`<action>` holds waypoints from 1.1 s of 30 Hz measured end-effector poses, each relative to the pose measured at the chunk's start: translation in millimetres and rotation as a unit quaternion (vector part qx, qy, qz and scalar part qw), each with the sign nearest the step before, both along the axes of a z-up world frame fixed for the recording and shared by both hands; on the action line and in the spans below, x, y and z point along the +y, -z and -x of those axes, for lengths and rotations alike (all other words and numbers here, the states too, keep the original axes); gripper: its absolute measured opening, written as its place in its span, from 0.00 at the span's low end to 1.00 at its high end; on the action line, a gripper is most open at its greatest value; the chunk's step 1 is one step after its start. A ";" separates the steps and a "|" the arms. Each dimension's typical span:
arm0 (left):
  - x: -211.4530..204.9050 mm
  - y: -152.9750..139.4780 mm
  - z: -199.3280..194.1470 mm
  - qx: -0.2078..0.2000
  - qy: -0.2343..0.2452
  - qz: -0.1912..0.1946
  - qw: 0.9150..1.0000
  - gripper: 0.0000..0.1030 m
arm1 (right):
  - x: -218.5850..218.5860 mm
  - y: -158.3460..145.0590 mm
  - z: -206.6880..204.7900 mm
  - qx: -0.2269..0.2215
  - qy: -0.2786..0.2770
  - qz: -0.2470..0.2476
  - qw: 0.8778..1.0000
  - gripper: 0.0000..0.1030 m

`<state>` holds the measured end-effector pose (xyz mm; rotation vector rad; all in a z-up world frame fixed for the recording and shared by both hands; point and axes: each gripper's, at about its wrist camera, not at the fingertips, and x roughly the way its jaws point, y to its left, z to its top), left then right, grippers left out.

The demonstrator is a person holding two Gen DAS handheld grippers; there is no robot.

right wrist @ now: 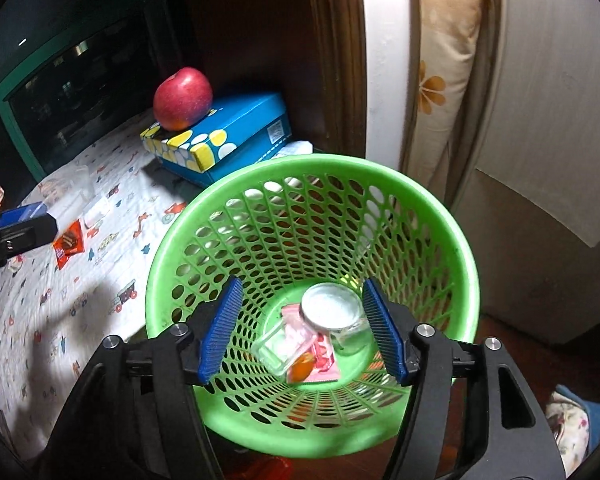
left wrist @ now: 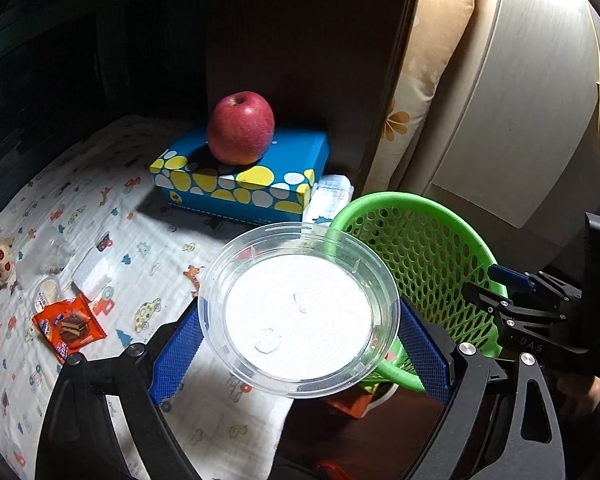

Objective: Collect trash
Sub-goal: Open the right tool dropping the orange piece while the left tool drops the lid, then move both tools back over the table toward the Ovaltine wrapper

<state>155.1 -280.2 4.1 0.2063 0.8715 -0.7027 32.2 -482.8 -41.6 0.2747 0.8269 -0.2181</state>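
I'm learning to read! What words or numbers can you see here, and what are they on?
"DAS": on the black body of the right gripper, faint.
Orange snack packet: print too blurred to read.
Blue tissue box: white label on its end too small to read.
Small round tub: label unreadable.
Nothing else has text.

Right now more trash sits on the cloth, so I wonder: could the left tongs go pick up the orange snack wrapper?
Probably not yet: the left tongs are shut on a clear plastic lid, leaving no free grip for the orange snack wrapper.
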 end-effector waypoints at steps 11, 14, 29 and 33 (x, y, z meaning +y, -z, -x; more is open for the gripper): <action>-53.5 17.7 5.8 0.025 0.039 -0.011 0.999 0.86 | -13.5 -11.4 26.3 -0.019 0.020 -0.001 1.000 0.73; -65.9 21.8 9.0 0.033 0.049 -0.011 0.998 0.87 | -15.9 -12.5 32.4 -0.022 0.026 -0.003 0.999 0.74; -77.9 31.1 16.4 0.051 0.064 -0.003 0.997 0.91 | -18.7 -14.0 44.1 -0.028 0.035 -0.011 0.999 0.76; -58.1 24.0 16.0 0.038 0.048 0.002 0.998 0.91 | -10.4 -16.5 40.0 -0.033 0.024 -0.013 0.999 0.77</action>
